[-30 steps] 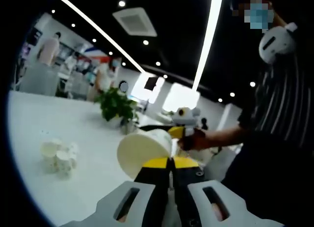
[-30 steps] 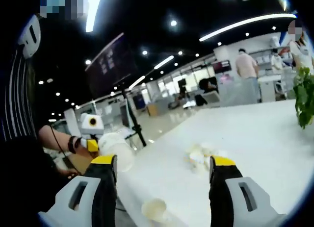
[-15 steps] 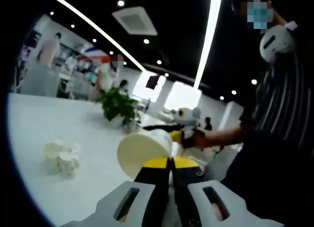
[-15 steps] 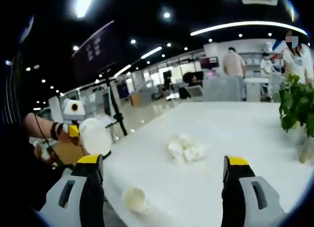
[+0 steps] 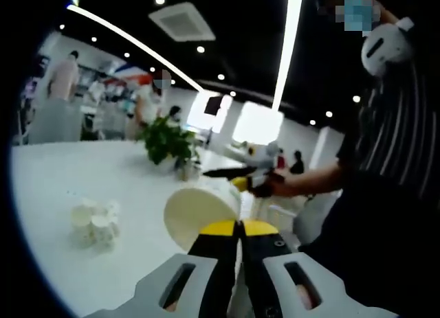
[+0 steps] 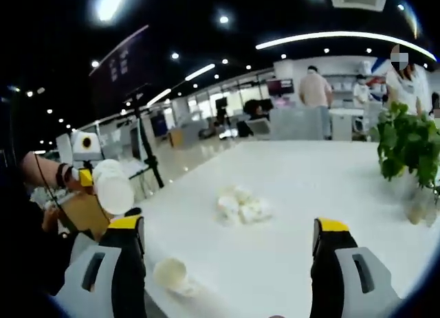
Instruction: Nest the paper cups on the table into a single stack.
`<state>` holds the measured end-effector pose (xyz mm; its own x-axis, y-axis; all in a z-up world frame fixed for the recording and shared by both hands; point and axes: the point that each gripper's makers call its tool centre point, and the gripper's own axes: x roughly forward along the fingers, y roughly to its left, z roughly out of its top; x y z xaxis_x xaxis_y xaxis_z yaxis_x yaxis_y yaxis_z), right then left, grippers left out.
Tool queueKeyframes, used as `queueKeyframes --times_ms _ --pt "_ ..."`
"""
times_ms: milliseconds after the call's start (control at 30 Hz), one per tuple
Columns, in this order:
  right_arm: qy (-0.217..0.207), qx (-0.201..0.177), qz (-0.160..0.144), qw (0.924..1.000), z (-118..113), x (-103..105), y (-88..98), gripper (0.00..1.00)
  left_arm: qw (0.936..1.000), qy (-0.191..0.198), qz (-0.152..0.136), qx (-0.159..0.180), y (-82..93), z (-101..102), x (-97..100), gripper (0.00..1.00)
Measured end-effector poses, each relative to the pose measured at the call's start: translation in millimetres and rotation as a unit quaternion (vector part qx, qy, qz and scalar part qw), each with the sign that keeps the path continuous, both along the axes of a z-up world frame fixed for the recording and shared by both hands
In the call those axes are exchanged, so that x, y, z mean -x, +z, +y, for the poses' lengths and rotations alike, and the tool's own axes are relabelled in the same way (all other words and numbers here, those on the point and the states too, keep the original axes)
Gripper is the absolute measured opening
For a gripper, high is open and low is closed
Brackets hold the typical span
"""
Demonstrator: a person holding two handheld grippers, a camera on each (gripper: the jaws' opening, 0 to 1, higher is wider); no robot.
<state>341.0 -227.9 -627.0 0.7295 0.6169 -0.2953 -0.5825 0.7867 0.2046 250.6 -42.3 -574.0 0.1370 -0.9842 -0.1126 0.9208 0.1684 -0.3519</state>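
Left claw: the left claw [image 5: 238, 229] had its yellow-tipped jaws pressed together on the rim of a cream paper cup [image 5: 199, 213], held above the white worktop [image 5: 55, 174] with the cup's base facing the camera; the same claw [image 6: 88, 177] and cup [image 6: 113, 191] showed at the left of the right gripper view.
Right claw: the right claw [image 6: 230, 239] was spread wide with nothing between its jaws; it [image 5: 223, 172] also reached in from the right of the left gripper view.
Cluster of small white paper cups: the cluster [image 6: 240, 207] stood on the worktop [image 6: 330, 174], well apart from the green potted plant [image 6: 405, 150]; it appeared too in the left gripper view [image 5: 96, 220].
Lone cup: a single cream paper cup [image 6: 172, 273] lay on its side near the worktop's edge, apart from the cluster.
Plant: the plant [image 5: 167, 143] stood on the worktop beyond the cluster.
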Motion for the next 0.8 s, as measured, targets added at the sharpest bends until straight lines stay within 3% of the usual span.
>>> queueKeyframes --times_ms 367,500,667,800 --pt "-0.008 -0.024 0.013 0.9996 -4.9 5.1 -9.6 1.0 0.9973 -0.019 -0.027 -0.065 -9.2 -2.9 3.5 0.0" --pt "-0.011 -0.03 0.017 0.9994 -4.6 6.1 -13.6 1.0 0.9918 -0.036 -0.057 -0.109 -15.3 -4.6 6.7 0.0" --pt "-0.009 -0.041 0.02 0.9989 -2.1 4.5 -14.8 1.0 0.9865 -0.038 -0.069 -0.143 -24.7 -5.5 4.7 0.0" --pt "-0.007 -0.044 0.021 0.9988 -2.2 3.3 -15.4 1.0 0.9775 -0.051 -0.098 -0.18 -30.8 -7.2 5.3 0.0"
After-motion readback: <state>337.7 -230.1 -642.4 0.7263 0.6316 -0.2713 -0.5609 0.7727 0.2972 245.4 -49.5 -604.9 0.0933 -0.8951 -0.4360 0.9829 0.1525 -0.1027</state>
